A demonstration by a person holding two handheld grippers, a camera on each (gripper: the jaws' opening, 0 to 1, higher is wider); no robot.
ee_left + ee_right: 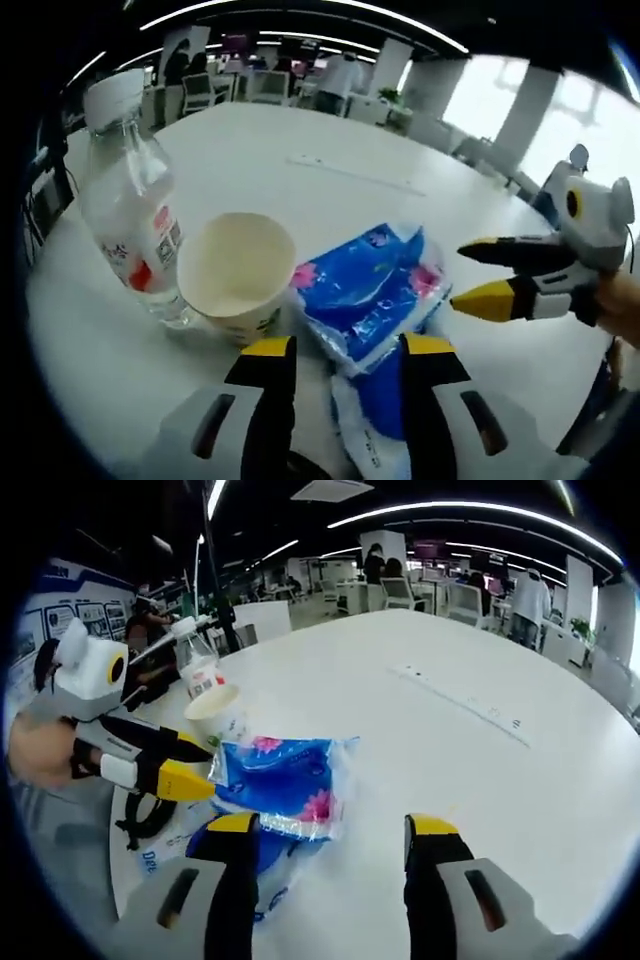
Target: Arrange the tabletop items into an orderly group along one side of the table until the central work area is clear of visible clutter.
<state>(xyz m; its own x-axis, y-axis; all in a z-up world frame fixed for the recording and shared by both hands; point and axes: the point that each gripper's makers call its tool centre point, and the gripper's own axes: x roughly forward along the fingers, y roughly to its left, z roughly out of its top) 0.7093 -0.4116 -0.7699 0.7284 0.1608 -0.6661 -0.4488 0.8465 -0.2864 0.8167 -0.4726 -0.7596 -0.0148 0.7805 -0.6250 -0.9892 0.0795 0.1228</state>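
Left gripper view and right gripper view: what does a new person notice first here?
The bright blue tissue pack lies on the white table, just ahead of the open left gripper. Beside it stand a paper cup and a plastic bottle, touching. The right gripper points at the pack.

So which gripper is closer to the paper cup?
Left. The left gripper is just below the cup, beside the blue pack; the right gripper is beyond the pack.
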